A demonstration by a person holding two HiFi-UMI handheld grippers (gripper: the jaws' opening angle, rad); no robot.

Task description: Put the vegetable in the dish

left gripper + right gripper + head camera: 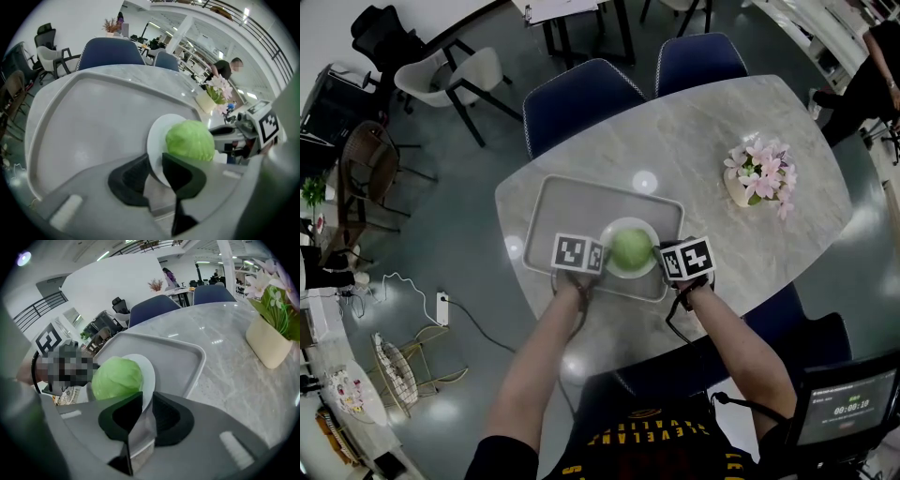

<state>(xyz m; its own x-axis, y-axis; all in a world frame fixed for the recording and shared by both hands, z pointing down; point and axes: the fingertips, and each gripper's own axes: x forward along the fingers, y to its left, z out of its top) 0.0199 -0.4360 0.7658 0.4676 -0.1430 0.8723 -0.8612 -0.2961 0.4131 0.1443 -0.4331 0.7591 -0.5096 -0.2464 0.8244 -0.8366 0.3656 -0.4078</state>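
Cabbage point(630, 249) on dish point(153, 143), left gripper point(156, 165), right gripper point(147, 401) clamping rim; hidden overhead

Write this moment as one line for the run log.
cabbage: in dish | left tongs: shut on dish rim | right tongs: shut on opposite rim | tray: under dish

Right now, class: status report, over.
Left gripper and right gripper each shut on the dish rim. Cabbage in the dish, over the tray. Flower pot stands clear.
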